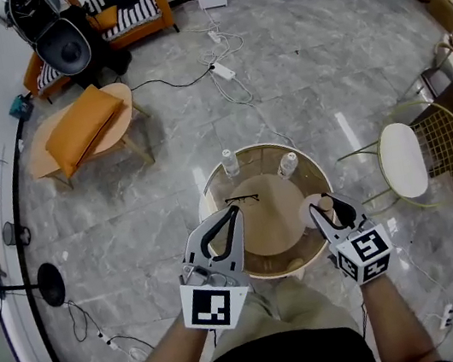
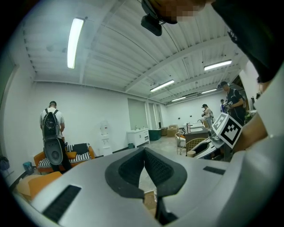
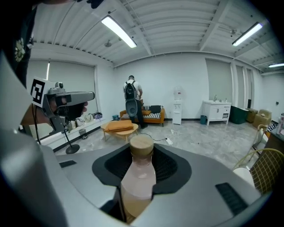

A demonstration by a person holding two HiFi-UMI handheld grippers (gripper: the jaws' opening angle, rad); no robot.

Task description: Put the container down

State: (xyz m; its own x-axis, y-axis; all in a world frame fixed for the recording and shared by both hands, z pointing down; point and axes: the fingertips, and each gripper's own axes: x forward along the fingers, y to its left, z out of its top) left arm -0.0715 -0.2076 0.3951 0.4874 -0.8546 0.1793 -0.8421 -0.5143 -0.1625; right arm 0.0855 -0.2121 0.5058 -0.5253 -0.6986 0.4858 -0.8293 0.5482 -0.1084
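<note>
One frosted, perhaps cork-capped container (image 3: pixel 138 177) sits clamped.

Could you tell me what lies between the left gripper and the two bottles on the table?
Glasses, lying on the table, seen in the head view.

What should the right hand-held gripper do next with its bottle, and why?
Probably lower it straight down until it stands on the table. The right hand-held gripper is shut on the bottle, which is upright and seems to hang over the table's right side. The tabletop beside it looks bare, well apart from the glasses.
</note>
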